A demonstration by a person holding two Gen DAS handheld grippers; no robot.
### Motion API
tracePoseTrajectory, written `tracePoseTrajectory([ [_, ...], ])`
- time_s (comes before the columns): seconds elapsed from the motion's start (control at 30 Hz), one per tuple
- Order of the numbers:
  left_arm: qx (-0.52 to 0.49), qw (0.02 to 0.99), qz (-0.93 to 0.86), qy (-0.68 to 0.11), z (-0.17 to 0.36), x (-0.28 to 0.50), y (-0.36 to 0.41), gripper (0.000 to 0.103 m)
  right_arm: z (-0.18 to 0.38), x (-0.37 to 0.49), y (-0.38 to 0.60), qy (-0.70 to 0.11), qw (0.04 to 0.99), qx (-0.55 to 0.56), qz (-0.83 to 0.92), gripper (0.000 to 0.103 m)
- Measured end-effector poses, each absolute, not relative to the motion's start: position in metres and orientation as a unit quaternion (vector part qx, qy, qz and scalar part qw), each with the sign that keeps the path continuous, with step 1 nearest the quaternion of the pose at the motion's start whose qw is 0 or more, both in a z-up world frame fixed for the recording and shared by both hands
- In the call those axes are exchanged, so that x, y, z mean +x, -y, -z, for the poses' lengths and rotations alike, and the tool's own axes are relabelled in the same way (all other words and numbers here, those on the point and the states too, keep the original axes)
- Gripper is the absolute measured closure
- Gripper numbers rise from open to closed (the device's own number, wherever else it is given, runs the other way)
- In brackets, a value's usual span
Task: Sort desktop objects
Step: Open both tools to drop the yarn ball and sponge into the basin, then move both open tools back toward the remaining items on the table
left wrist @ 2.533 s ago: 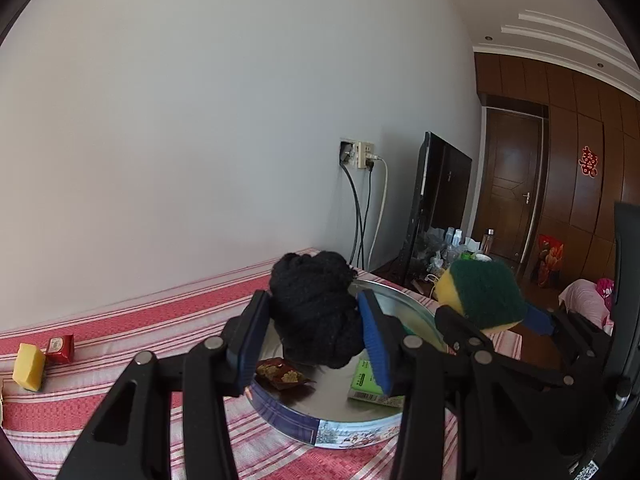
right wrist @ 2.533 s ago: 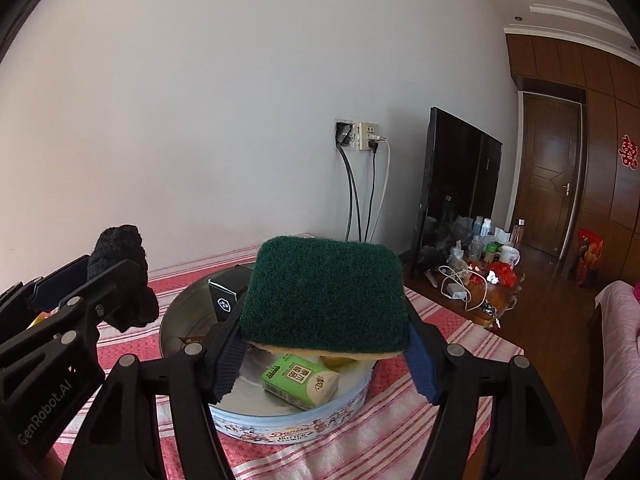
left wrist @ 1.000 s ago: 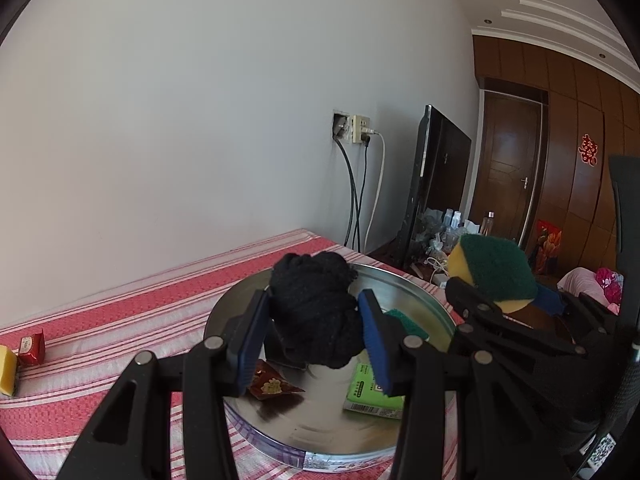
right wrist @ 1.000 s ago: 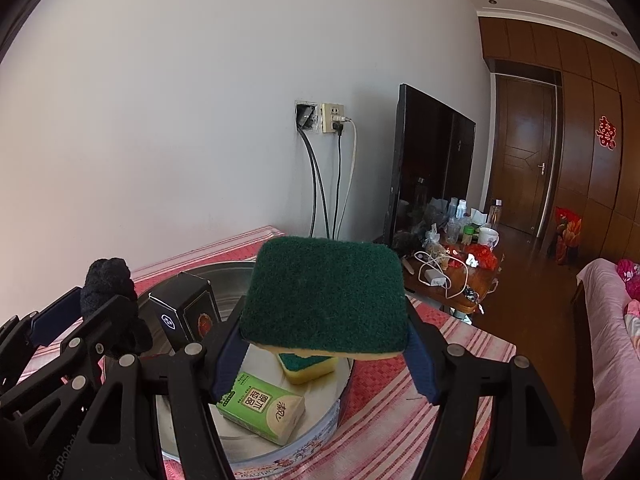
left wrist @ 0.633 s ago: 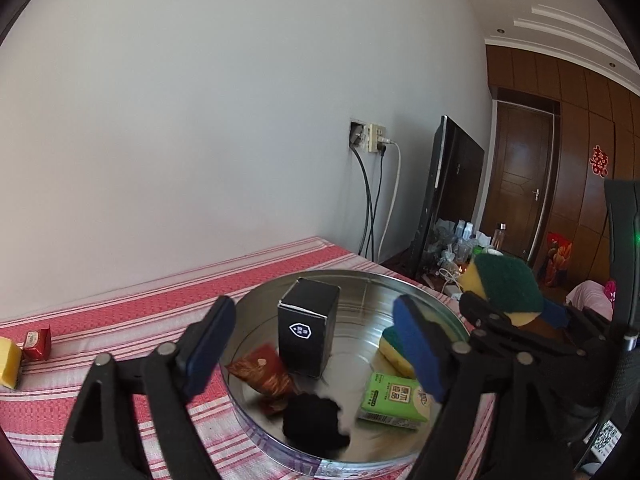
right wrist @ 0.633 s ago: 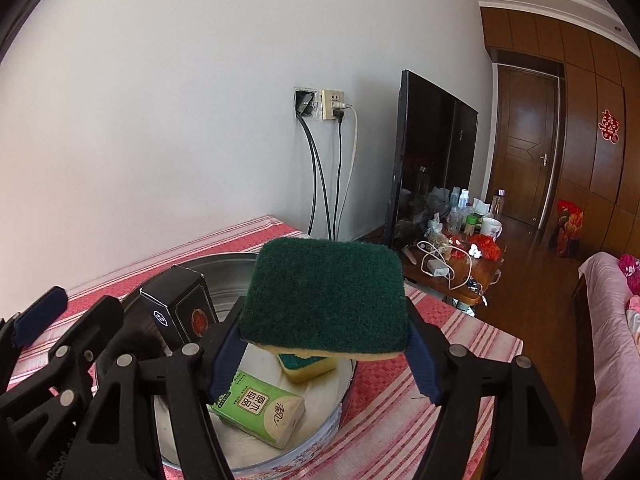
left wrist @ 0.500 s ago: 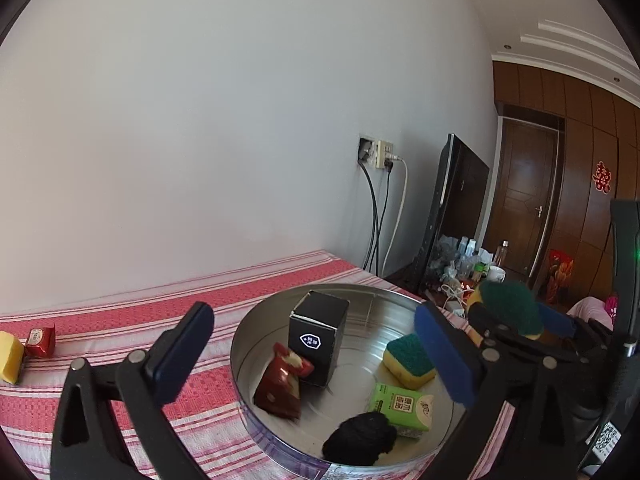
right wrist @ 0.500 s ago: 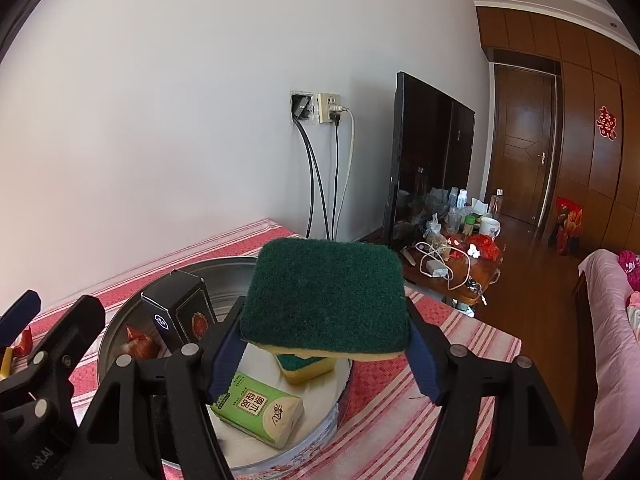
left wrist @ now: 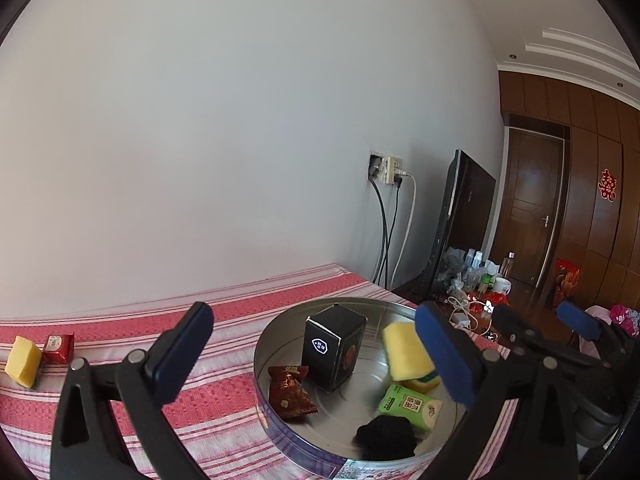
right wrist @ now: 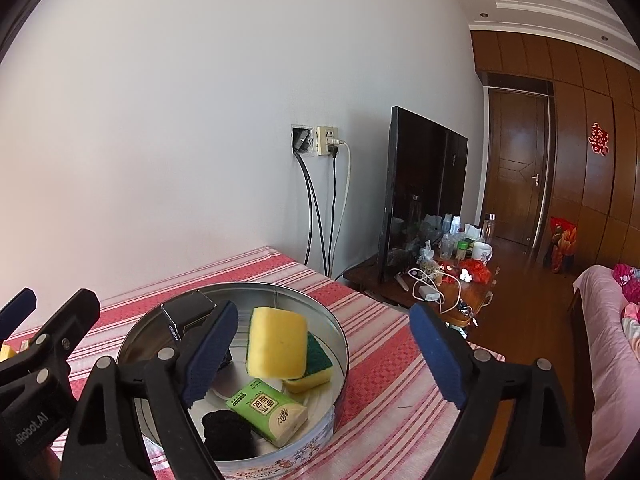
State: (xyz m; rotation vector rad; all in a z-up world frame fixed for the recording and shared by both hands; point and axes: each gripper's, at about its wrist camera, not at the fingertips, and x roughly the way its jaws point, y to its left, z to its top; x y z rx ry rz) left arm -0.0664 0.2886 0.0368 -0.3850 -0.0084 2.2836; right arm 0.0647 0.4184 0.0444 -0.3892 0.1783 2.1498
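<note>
A round metal tin (left wrist: 280, 320) (right wrist: 340, 344) stands on the red striped tablecloth. It holds a black box (left wrist: 334, 346), a red snack packet (left wrist: 290, 392), a green tissue pack (left wrist: 408, 406) (right wrist: 266, 412), a black yarn ball (left wrist: 386, 438) (right wrist: 228, 432) and two yellow-green sponges, one (right wrist: 276, 346) resting tilted on the other (right wrist: 314, 368). My left gripper (left wrist: 316, 360) is open and empty above the tin. My right gripper (right wrist: 324, 354) is open and empty above the tin's right side.
A yellow sponge (left wrist: 22, 362) and a small red packet (left wrist: 58, 349) lie on the cloth at the far left. The white wall runs behind the table. A TV (right wrist: 420, 188) and a cluttered low stand (right wrist: 448, 276) are to the right.
My left gripper opened and dropped the black yarn ball into the tin. My right gripper opened and the green-topped sponge fell into the tin onto the other sponge.
</note>
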Motion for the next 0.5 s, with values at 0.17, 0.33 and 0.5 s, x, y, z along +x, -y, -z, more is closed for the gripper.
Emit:
tracePoseTrajectory([
  [0.17, -0.145, 0.398, -0.906, 0.005, -0.039, -0.064, -0.285, 0.001, -0.046, 0.069, -0.411, -0.075, 0.452, -0.153, -0.875, 0.013],
  [0.33, -0.141, 0.391, -0.909, 0.005, -0.037, -0.062, -0.282, 0.001, -0.047, 0.073, -0.403, -0.075, 0.444, -0.151, -0.880, 0.013],
  [0.5, -0.145, 0.384, -0.912, -0.001, -0.026, -0.058, -0.275, 0.001, -0.047, 0.077, -0.398, -0.078, 0.436, -0.147, -0.884, 0.013],
])
